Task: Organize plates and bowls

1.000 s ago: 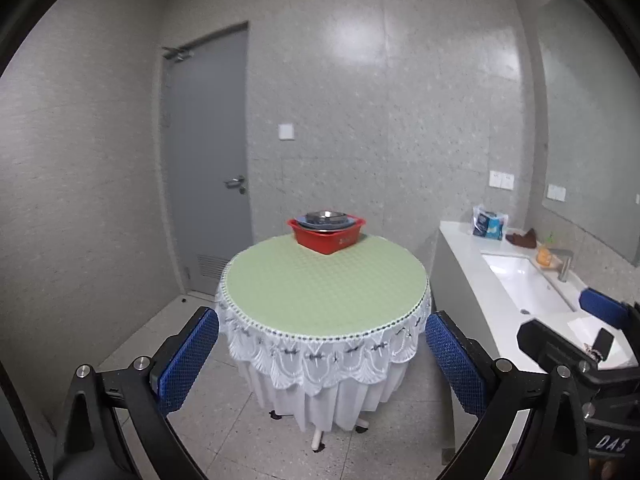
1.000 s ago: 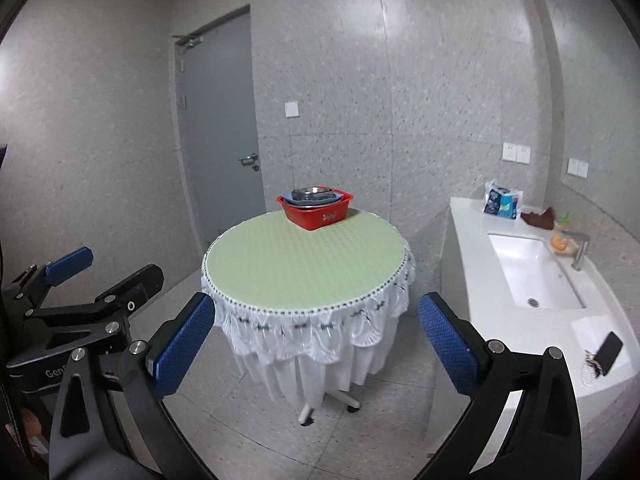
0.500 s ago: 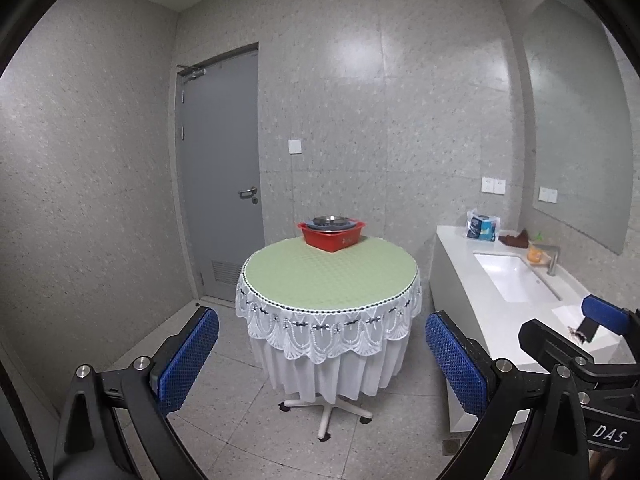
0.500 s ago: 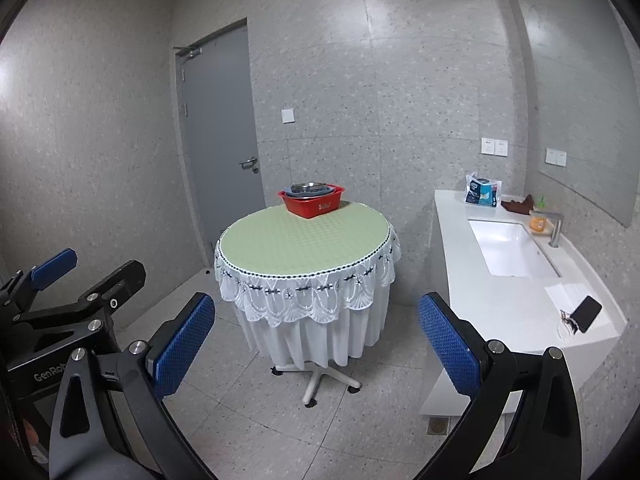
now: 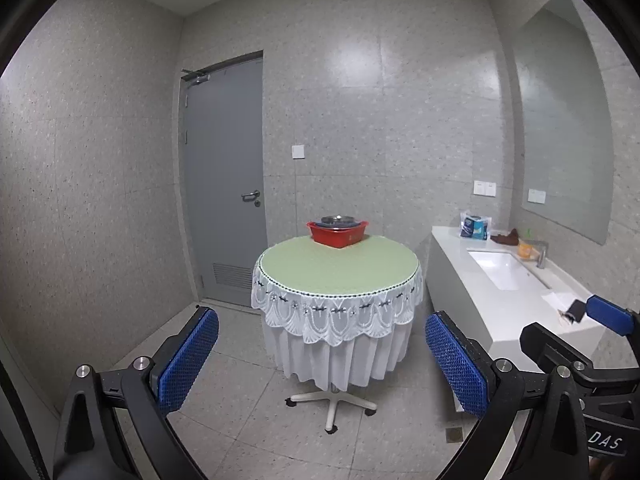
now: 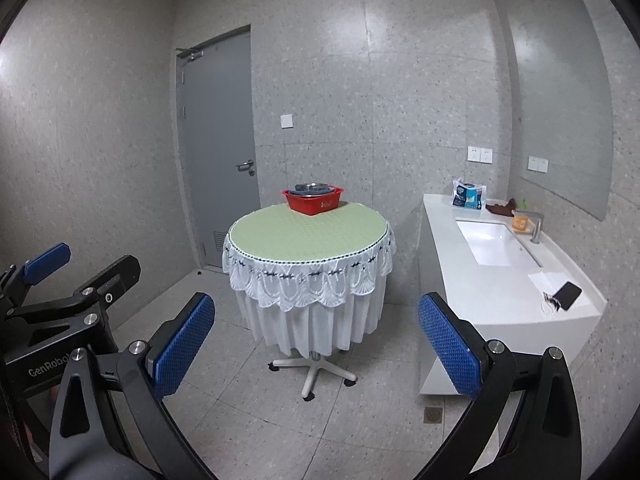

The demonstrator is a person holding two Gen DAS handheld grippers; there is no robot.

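Both tools — left tool point(image 5: 322, 354) and right tool point(image 6: 316, 342) — hang spread and empty, now pulled well back from the desk point(image 5: 340, 270); the red basin point(image 5: 338, 234) of stacked bowls sits at its 12 o'clock edge — organizing looks finished.

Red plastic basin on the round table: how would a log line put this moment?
red plastic basin: far side of round green-topped table, metal dishes inside | left gripper: open, empty | right gripper: open, empty
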